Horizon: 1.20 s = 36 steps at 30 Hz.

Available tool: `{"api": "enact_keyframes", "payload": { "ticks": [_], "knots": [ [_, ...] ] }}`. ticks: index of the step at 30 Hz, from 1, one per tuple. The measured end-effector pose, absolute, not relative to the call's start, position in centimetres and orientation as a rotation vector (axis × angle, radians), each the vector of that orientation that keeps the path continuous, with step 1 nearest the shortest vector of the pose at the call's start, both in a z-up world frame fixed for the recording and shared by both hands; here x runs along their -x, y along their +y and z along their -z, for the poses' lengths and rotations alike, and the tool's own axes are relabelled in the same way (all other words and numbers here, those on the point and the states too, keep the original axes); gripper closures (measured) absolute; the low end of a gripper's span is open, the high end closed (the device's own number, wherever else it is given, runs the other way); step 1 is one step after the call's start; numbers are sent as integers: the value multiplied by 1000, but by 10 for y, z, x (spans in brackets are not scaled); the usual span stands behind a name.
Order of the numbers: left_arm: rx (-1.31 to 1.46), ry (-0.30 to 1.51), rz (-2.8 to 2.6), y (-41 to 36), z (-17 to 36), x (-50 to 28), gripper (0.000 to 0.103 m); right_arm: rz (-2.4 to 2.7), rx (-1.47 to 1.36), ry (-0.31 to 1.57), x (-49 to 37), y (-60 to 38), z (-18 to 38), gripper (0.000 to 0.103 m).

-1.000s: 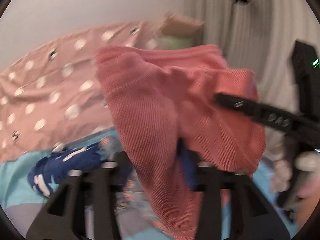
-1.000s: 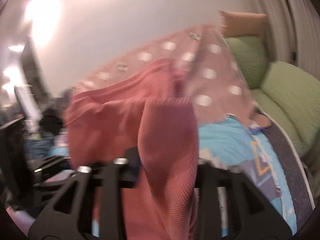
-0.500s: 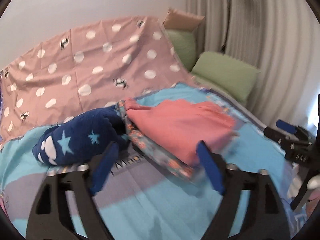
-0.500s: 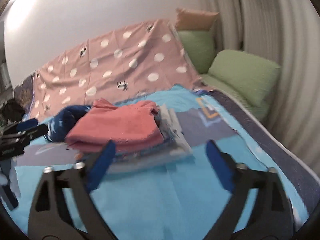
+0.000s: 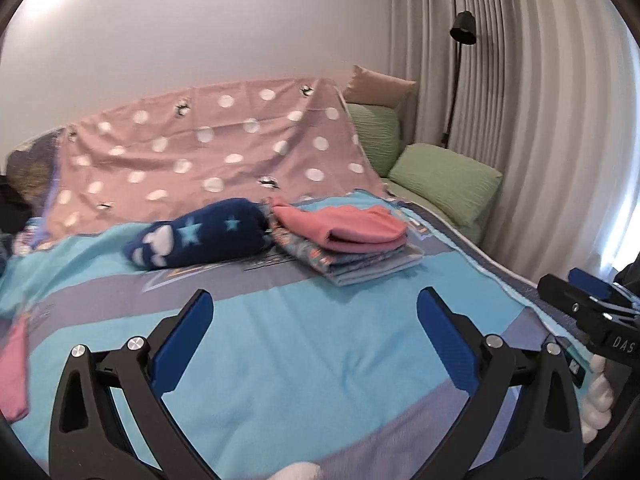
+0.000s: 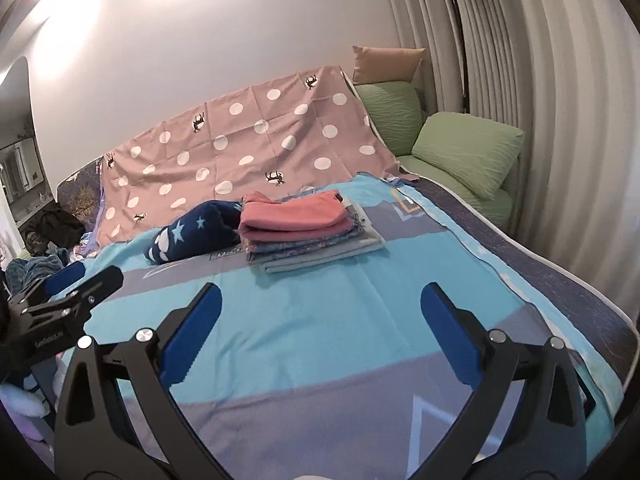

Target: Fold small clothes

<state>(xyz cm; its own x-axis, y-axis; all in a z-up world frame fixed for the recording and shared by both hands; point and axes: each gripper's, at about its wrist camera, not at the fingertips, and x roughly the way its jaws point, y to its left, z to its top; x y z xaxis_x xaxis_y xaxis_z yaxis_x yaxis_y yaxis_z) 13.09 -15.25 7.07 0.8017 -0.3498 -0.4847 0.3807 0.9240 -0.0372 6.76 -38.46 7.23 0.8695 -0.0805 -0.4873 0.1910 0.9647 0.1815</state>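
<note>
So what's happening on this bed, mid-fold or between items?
Between items. A person holds a hand-held gripper in each hand; the left hand-held gripper and right hand-held gripper are both open, empty, over the blue bedspread. The folded pink garment tops a neat stack of folded clothes, beside a bundled navy star-print piece. Another pink cloth lies at the bed's left edge, apparently not yet folded.

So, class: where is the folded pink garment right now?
In both views the pink garment lies on top of the folded pile mid-bed, just right of the navy star bundle.
</note>
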Motion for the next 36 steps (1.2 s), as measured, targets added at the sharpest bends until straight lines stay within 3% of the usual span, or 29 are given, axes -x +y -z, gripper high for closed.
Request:
{"api": "enact_keyframes", "payload": {
  "ticks": [17,36],
  "knots": [
    [-49,567,419,-119,-73,-30,1,121,-211,563,4,-344,-76,2],
    [-7,613,395,-105,-59,-24,1,111,-175,606,6,-329,-68,2]
  ]
}}
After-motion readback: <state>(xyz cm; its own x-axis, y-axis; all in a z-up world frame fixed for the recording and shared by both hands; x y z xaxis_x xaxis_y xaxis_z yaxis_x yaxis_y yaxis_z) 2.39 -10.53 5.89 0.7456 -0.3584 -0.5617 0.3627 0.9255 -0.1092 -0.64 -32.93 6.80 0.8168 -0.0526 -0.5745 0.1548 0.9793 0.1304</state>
